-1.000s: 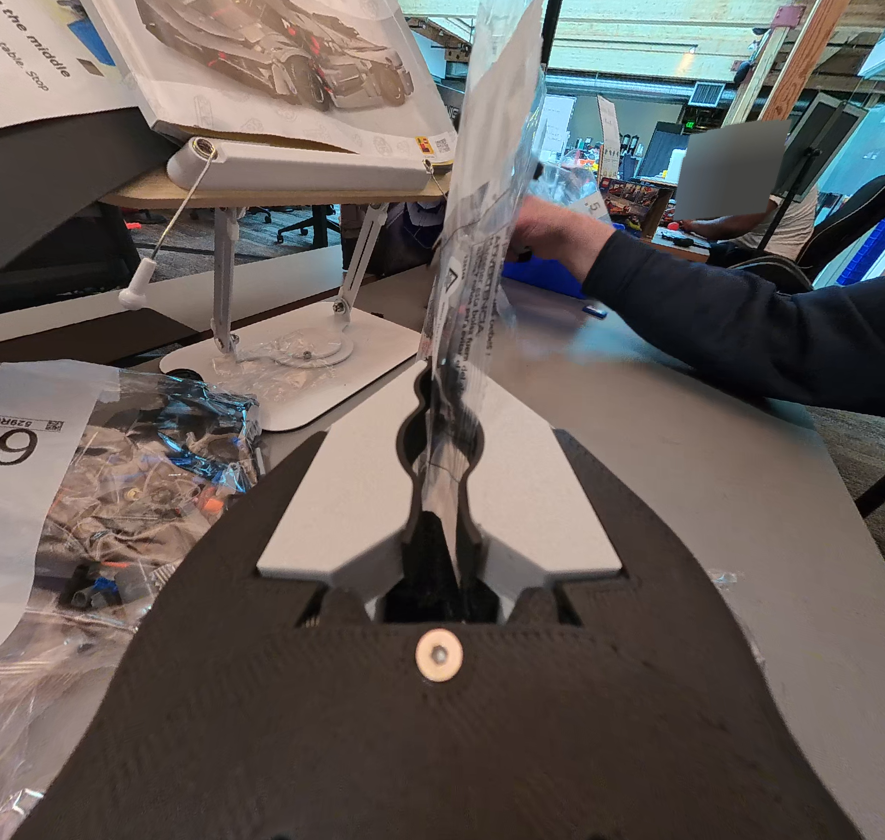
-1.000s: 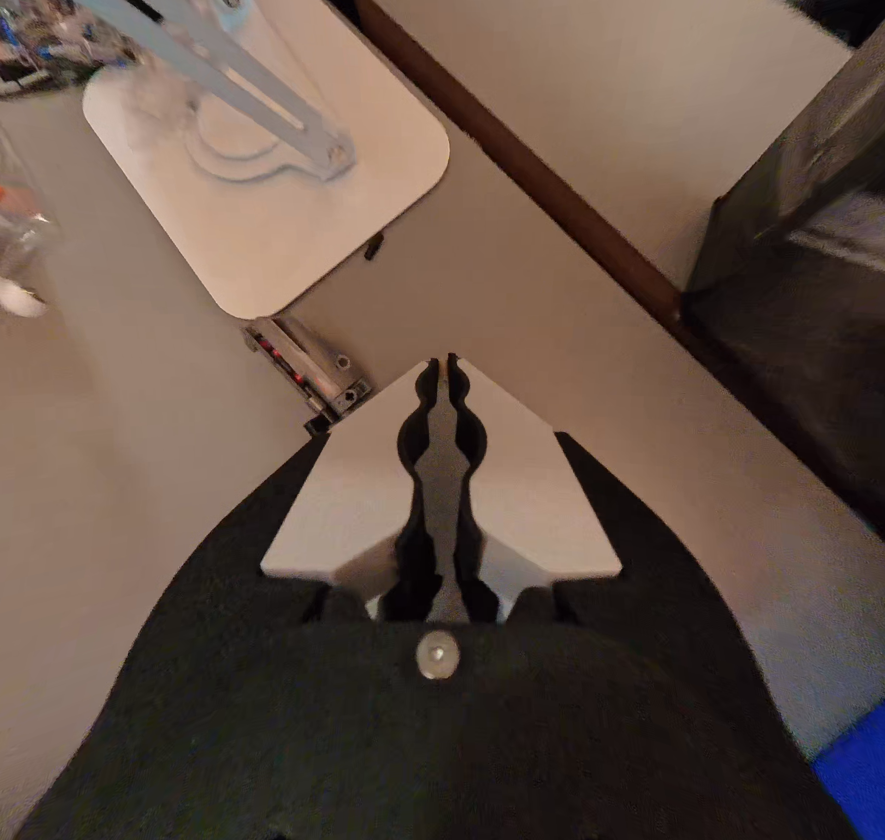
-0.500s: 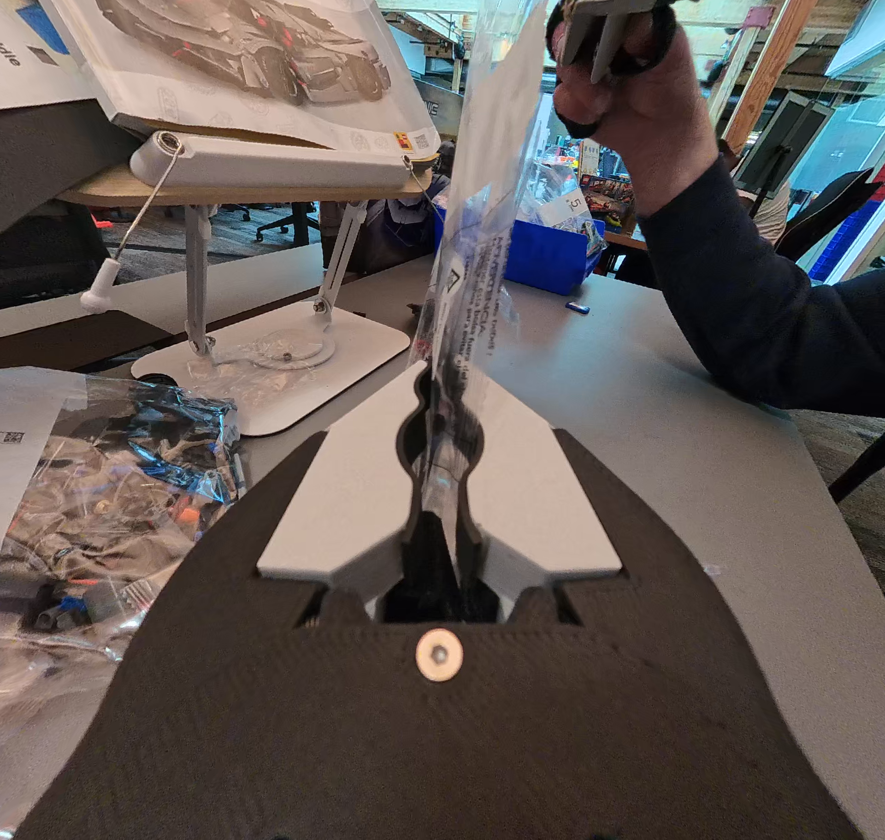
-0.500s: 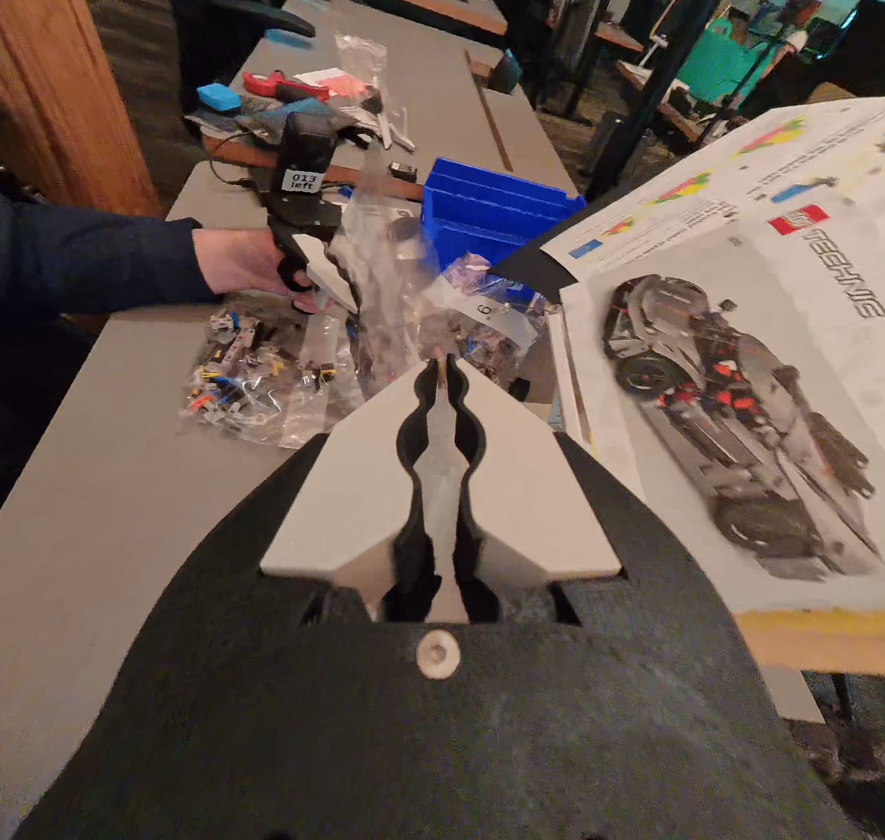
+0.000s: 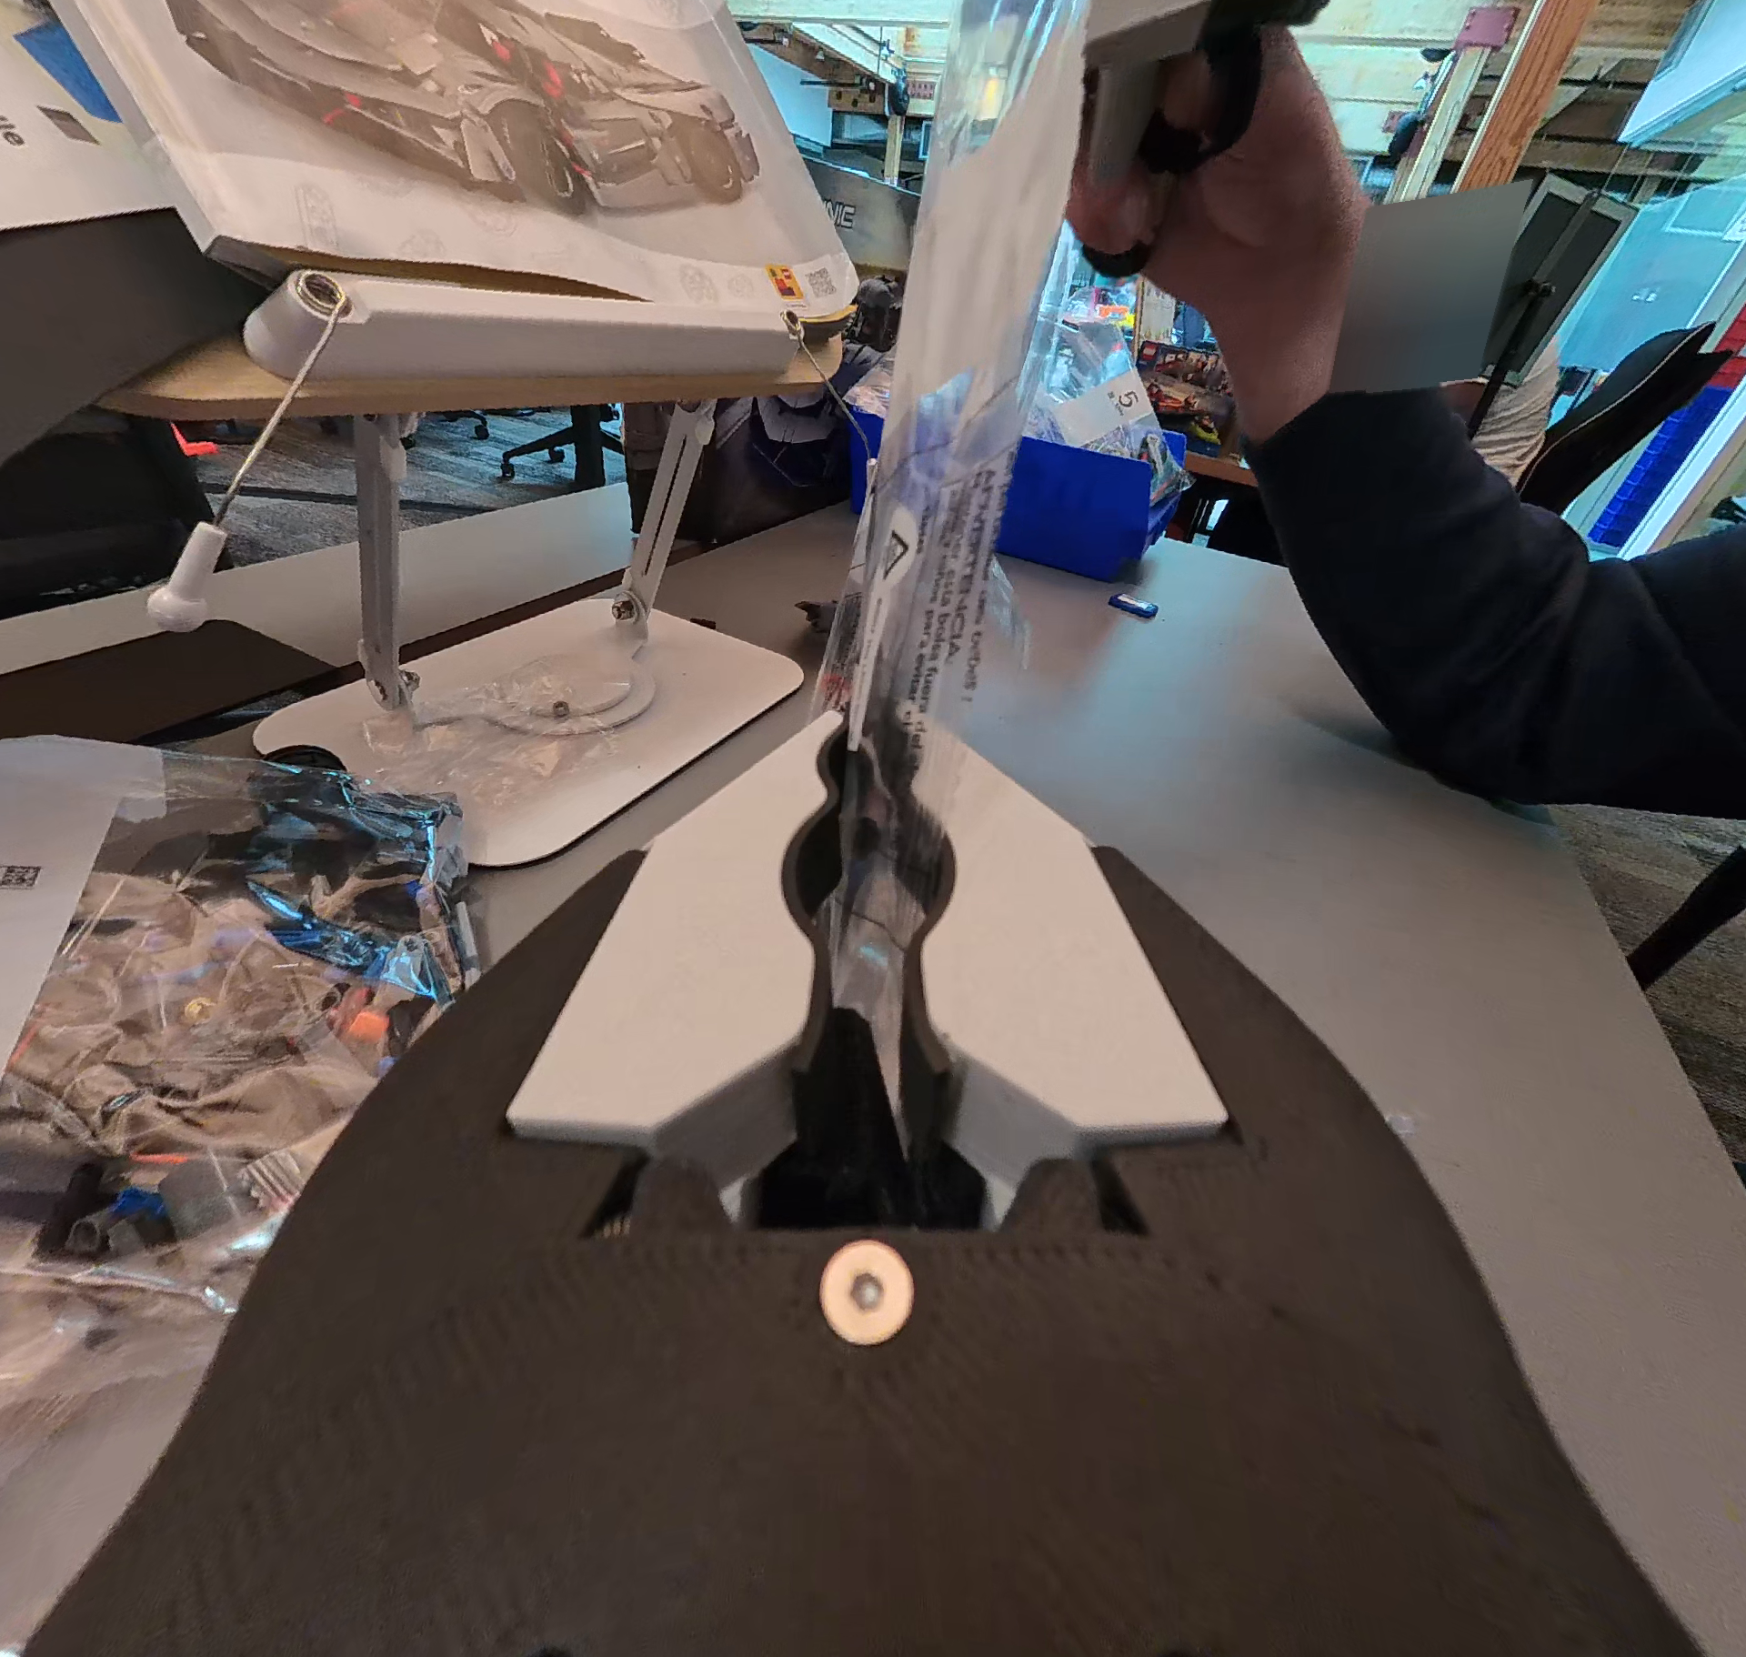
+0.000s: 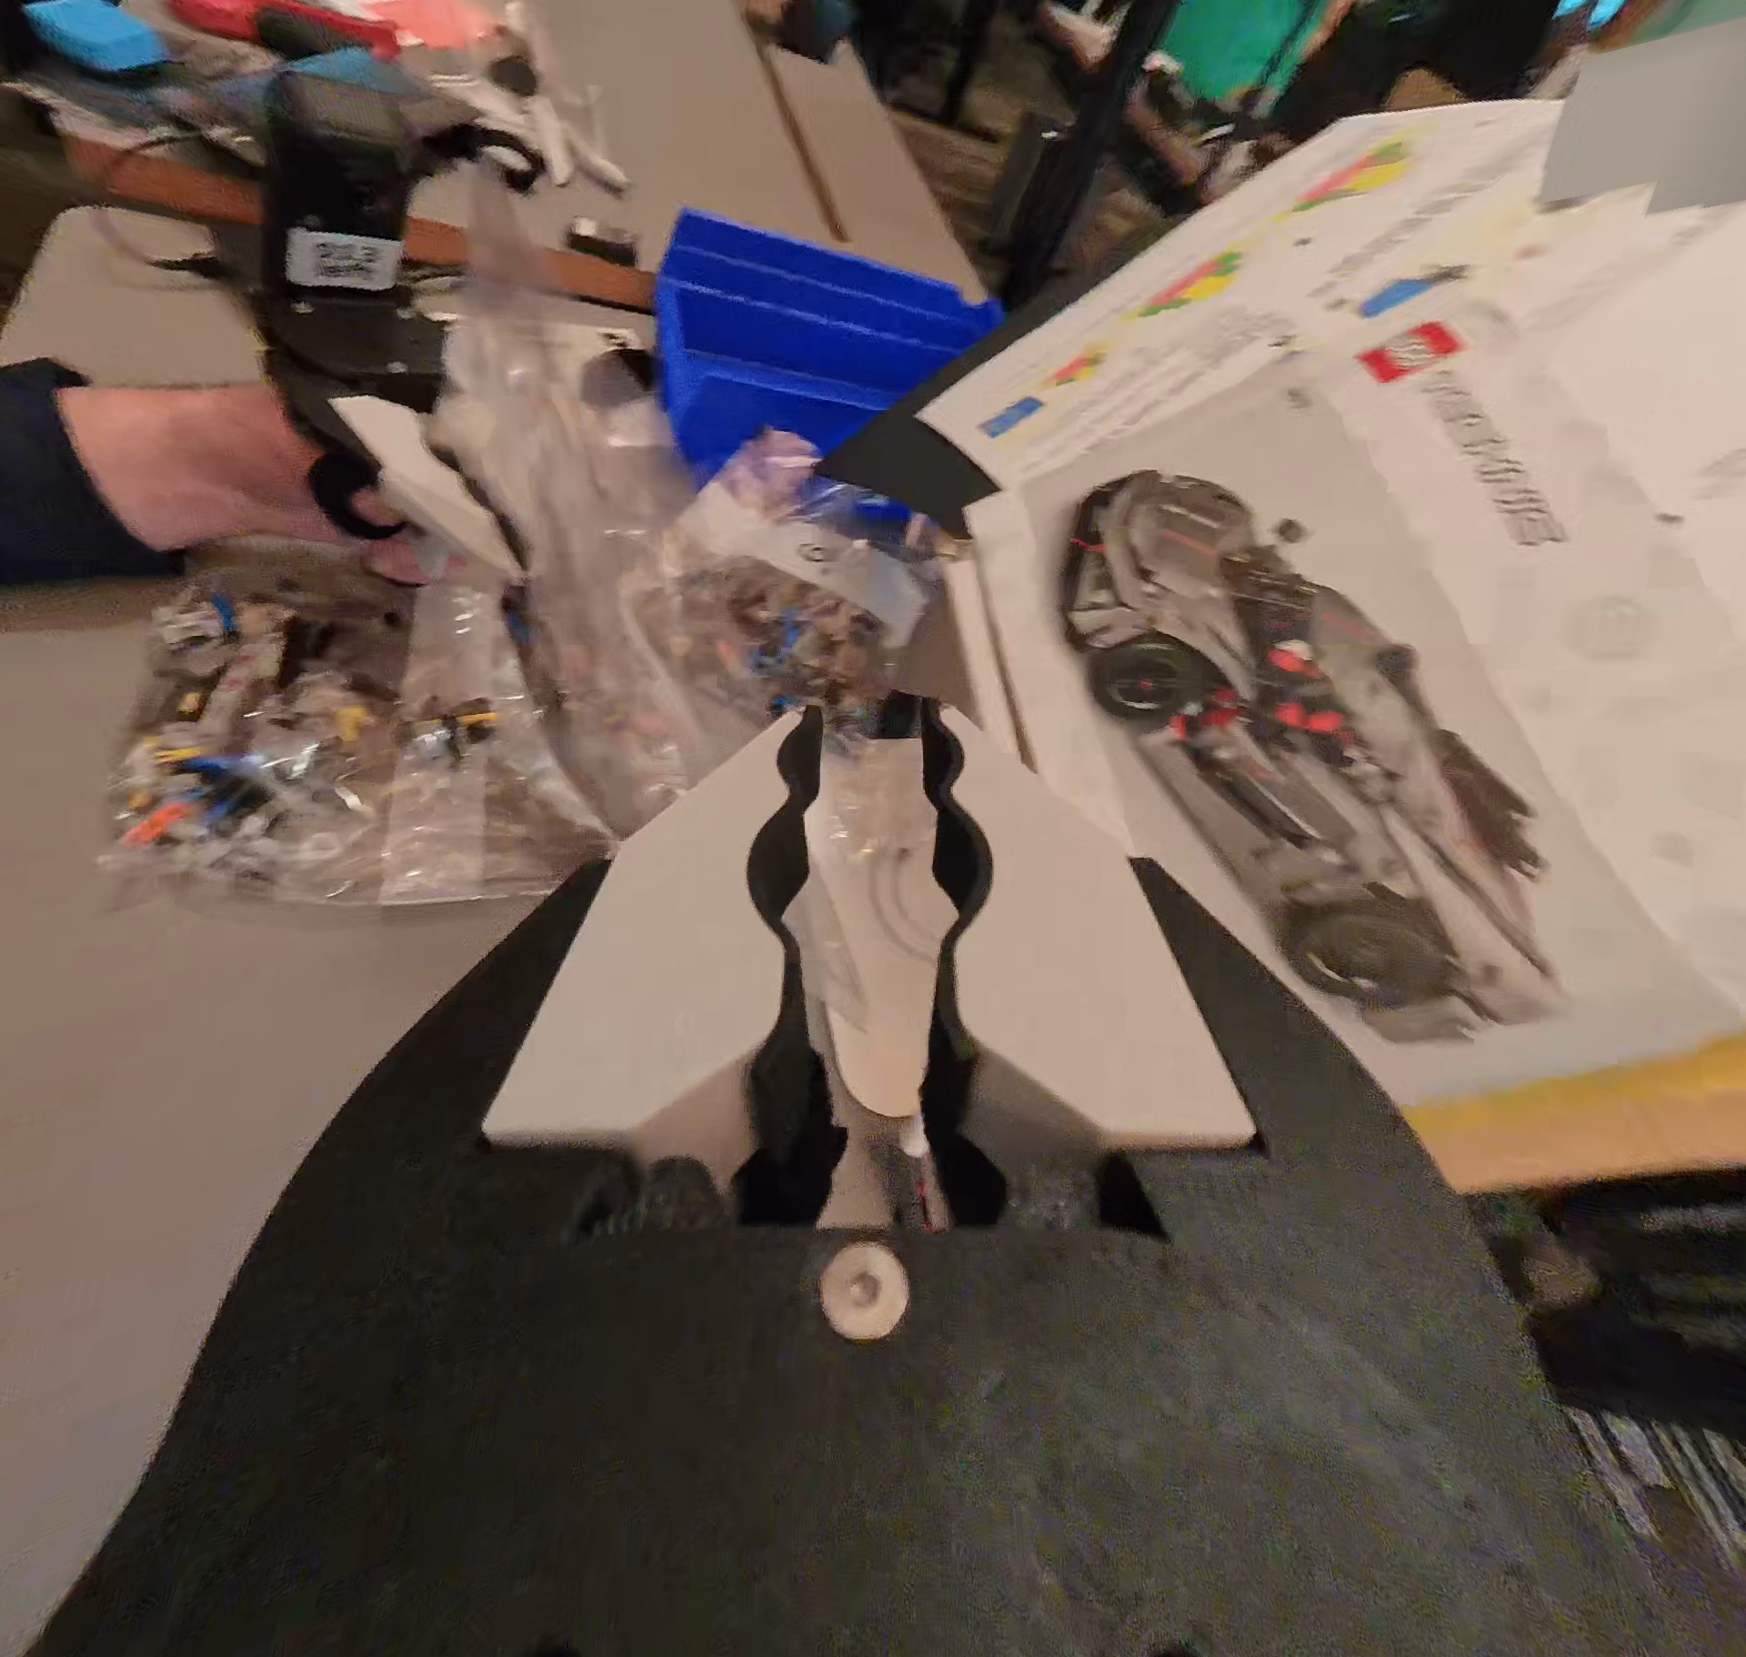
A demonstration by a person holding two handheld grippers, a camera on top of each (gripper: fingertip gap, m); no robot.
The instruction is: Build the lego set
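Clear plastic bag (image 5: pixel 954 440) stands near-vertical between the two tongs, long axis up-down. Left tongs (image 5: pixel 864 761) closed on its lower edge, just above the desk (image 5: pixel 1275 856). Right tongs (image 5: pixel 1148 34) up at the bag's top end, held in a hand (image 5: pixel 1247 223); in the right wrist view the right tongs (image 6: pixel 864 733) are parted with blurred plastic and something white in the gap, so not yet clamped. Likely next move: pinch the top and pull apart to tear the bag open. More bags of lego parts (image 5: pixel 189 997) lie flat on the desk at left, beside the white stand (image 5: pixel 567 742) holding the instruction booklet (image 5: pixel 453 90). Blue bin (image 5: pixel 1068 506) stands behind the bag. Room: open workshop, other desks, wooden beams.
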